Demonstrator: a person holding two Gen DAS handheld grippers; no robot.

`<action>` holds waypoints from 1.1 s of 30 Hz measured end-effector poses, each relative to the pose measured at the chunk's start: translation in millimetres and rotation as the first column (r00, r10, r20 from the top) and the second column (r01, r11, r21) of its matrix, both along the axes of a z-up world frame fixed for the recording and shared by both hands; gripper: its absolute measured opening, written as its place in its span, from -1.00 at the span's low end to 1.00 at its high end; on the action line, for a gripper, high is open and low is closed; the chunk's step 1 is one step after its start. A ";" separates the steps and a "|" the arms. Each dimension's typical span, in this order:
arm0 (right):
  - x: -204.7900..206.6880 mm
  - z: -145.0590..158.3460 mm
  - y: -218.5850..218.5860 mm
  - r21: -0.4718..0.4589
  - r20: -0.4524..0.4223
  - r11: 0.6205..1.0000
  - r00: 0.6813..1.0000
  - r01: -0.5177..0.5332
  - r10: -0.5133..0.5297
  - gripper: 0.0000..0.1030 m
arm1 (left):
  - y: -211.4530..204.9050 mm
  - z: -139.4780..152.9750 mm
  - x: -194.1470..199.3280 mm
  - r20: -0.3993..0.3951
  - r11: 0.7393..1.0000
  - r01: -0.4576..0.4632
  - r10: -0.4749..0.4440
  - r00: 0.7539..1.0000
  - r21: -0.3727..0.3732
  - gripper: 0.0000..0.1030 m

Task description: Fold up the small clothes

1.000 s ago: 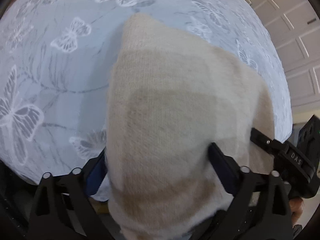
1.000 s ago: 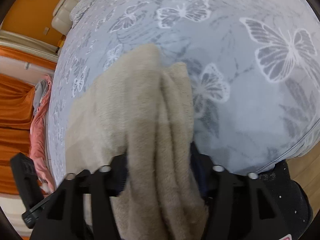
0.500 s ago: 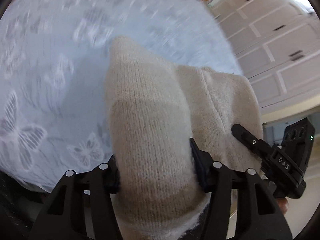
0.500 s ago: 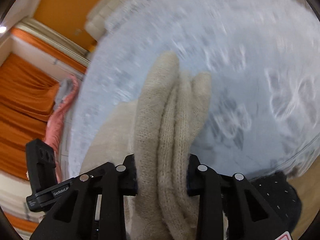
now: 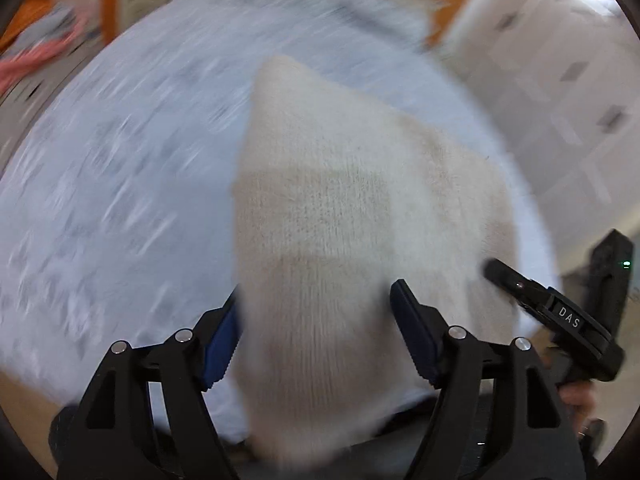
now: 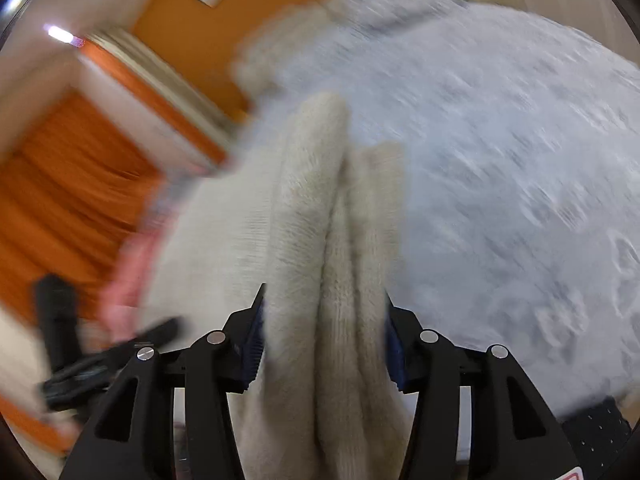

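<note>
A cream knitted garment (image 5: 332, 216) hangs between both grippers above the bed. My left gripper (image 5: 316, 328) is shut on one bunched edge of it. My right gripper (image 6: 324, 328) is shut on several stacked folds of the same garment (image 6: 328, 240). The right gripper also shows at the right edge of the left wrist view (image 5: 560, 312). The left gripper shows blurred at the lower left of the right wrist view (image 6: 100, 360). Both views are motion-blurred.
A pale blue bedspread with white butterflies (image 5: 120, 184) (image 6: 500, 160) lies under the garment. White panelled wardrobe doors (image 5: 560, 80) stand to the right. Orange curtains (image 6: 60, 200) and pink clothes (image 6: 128, 272) are at the left.
Both grippers have lifted the garment and tilted up, so more of the room shows. The garment stays gripped at both ends.
</note>
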State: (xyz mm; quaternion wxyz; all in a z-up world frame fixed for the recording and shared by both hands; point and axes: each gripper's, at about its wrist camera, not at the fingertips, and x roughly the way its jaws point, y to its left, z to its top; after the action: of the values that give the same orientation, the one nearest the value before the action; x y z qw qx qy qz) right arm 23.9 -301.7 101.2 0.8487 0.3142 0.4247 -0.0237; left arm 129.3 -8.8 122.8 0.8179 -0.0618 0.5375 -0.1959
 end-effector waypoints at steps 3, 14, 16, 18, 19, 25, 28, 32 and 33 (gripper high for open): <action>0.0 -49.8 16.8 -0.045 -0.170 0.999 0.985 0.012 -0.019 -0.12 | 35.3 -48.8 -10.0 -0.087 0.996 -0.089 0.090 0.992 0.015 0.33; 22.8 -63.0 81.3 -0.169 -0.213 0.976 0.972 -0.140 0.102 -0.54 | 26.4 -74.7 -1.4 -0.027 0.984 -0.075 0.081 0.996 0.160 0.37; 34.6 -84.6 85.6 -0.239 -0.275 0.954 0.955 -0.184 0.115 -0.60 | 19.3 -98.7 4.4 -0.041 0.972 -0.044 0.054 0.998 0.229 0.42; 37.6 -110.2 94.0 -0.334 -0.370 0.909 0.922 -0.251 0.119 -0.61 | 15.0 -116.6 2.6 -0.060 0.968 -0.017 0.033 0.998 0.252 0.53; 35.9 -117.5 96.9 -0.361 -0.376 0.893 0.919 -0.268 0.124 -0.61 | 15.3 -119.9 0.9 -0.058 0.967 -0.015 0.031 0.998 0.255 0.53; 25.6 -81.2 95.1 -0.355 -0.288 0.911 0.952 -0.209 0.107 -0.63 | 18.0 -113.4 -7.3 -0.048 0.966 -0.028 0.042 0.998 0.257 0.52; 30.4 -108.8 95.9 -0.357 -0.375 0.895 0.919 -0.267 0.125 -0.63 | 14.4 -113.1 -12.1 -0.050 0.965 -0.039 0.054 0.997 0.260 0.52; 23.1 -91.9 97.1 -0.372 -0.319 0.900 0.942 -0.226 0.104 -0.57 | 5.9 -99.0 -28.6 0.003 0.956 -0.054 0.056 0.998 0.290 0.49; 17.5 -81.2 97.7 -0.371 -0.279 0.907 0.955 -0.199 0.096 -0.53 | 3.4 -96.8 -33.2 0.020 0.952 -0.057 0.054 0.998 0.299 0.49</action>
State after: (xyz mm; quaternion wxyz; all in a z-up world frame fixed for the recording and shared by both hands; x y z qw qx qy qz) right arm 41.4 -203.9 20.0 0.8323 0.0975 0.5391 -0.0842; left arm 96.0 -5.3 26.0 0.8261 0.0490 0.5542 -0.0894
